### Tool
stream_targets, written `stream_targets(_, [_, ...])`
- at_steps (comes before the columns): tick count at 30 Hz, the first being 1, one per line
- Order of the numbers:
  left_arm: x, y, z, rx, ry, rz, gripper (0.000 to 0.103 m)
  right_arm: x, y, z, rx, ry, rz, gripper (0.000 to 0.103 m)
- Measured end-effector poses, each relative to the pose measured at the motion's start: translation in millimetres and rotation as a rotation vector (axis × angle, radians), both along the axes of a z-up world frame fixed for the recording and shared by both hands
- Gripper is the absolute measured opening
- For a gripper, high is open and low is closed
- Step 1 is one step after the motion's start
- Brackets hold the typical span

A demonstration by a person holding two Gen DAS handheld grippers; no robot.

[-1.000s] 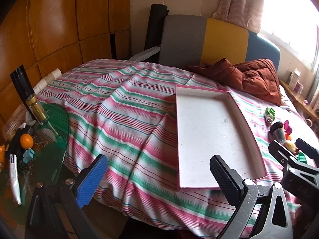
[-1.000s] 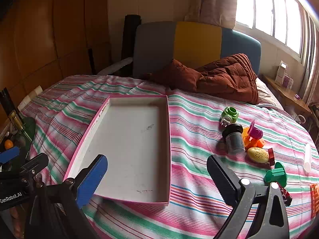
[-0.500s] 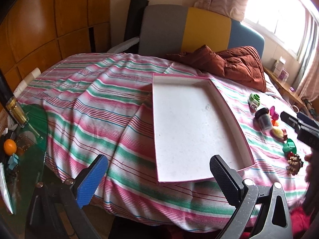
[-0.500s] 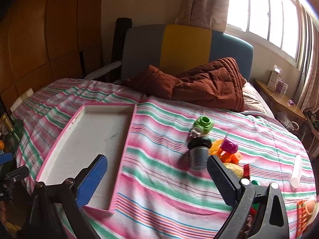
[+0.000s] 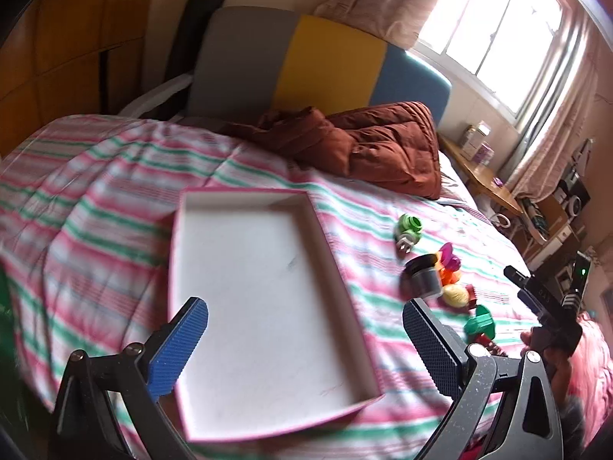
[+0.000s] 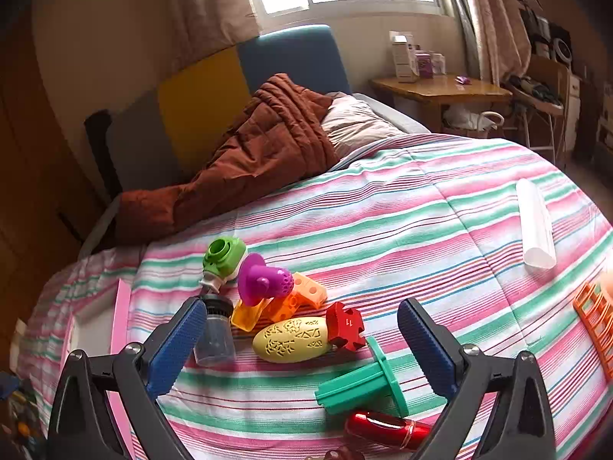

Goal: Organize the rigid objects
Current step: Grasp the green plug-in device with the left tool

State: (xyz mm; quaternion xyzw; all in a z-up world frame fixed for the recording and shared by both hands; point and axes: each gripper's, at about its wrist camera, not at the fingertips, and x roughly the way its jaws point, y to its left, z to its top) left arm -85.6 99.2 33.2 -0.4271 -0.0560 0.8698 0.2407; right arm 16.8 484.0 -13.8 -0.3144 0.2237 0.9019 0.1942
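Observation:
A white tray with a pink rim (image 5: 268, 303) lies empty on the striped bed. My left gripper (image 5: 304, 339) hovers open over its near end. To the tray's right is a cluster of small toys: a green plug (image 6: 224, 258), a purple piece (image 6: 262, 280), orange blocks (image 6: 299, 295), a dark-capped clear jar (image 6: 215, 333), a yellow patterned egg (image 6: 293, 339), a red piece (image 6: 345, 326), a teal spool (image 6: 364, 381) and a red tube (image 6: 387, 429). My right gripper (image 6: 302, 345) stands open just above and in front of the egg, holding nothing.
A brown quilt (image 6: 245, 157) is heaped at the headboard. A white tube (image 6: 534, 228) and an orange grid piece (image 6: 595, 320) lie at the bed's right side. A wooden side table (image 6: 440, 90) stands by the window.
Both grippers swung to the right. The left one now faces the tray head-on; the right one left the tray and came close over the toy cluster. Both stayed open.

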Motion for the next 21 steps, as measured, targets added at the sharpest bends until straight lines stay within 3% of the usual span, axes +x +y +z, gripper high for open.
stream_targets(4, [-28.1,49.0,-1.7,-0.022,-0.05,-0.086,0.102,8.0,17.4,-2.5,-0.084,0.003,-0.054,0.102])
stream_targets(7, [-45.4,91.8,-13.8,-0.046,-0.101,-0.175,0.102,10.0,20.5,0.1,-0.085,0.006,-0.061,0.102])
stream_targets(21, [-118.8,274.0,-75.9,-0.34,-0.017,-0.422,0.102,8.8,14.5,13.2,-0.103,0.061,-0.003,0.102])
